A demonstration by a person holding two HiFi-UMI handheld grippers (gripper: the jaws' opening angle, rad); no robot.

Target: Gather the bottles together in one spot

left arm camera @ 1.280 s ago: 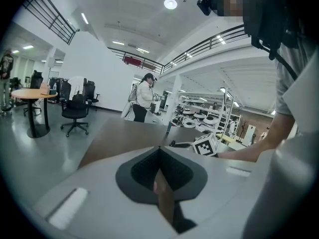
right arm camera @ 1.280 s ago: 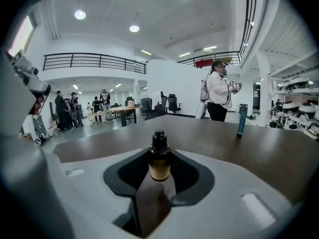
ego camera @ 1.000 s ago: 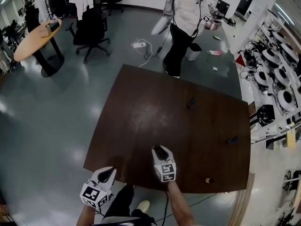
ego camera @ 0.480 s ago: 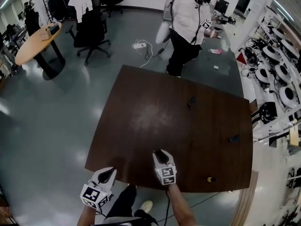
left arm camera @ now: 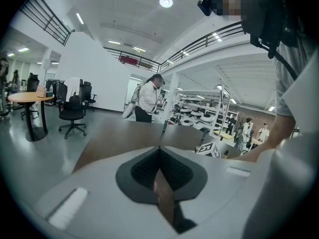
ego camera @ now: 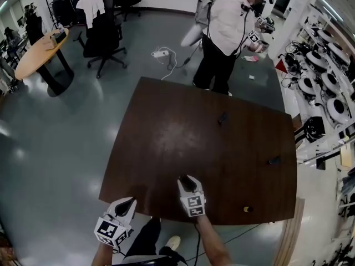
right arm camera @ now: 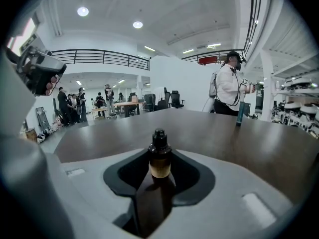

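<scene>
The right tool (ego camera: pixel 188 183) is closed on a small bottle (right arm camera: pixel 159 156) with a black cap and an amber band, holding it upright by its body just over the near edge of the desk (ego camera: pixel 166 137). The left tool (ego camera: pixel 125 205) hangs off the desk's near corner with its jaws drawn to a narrow slit and nothing between them.

Three more bottles are scattered well apart on the desk: one near the far edge (ego camera: pixel 223 117), one by the right edge (ego camera: pixel 273 161) and a short one at the near right corner (ego camera: pixel 247 209).

The held bottle looks light and stiff, probably glass or hard plastic, so it should neither sag nor crush, but its smooth round side could twist or slip under a loose hold. The body below the neck is the best place to grip; the cap is too narrow. Being slim, these bottles could tip if set down at a tilt
</scene>
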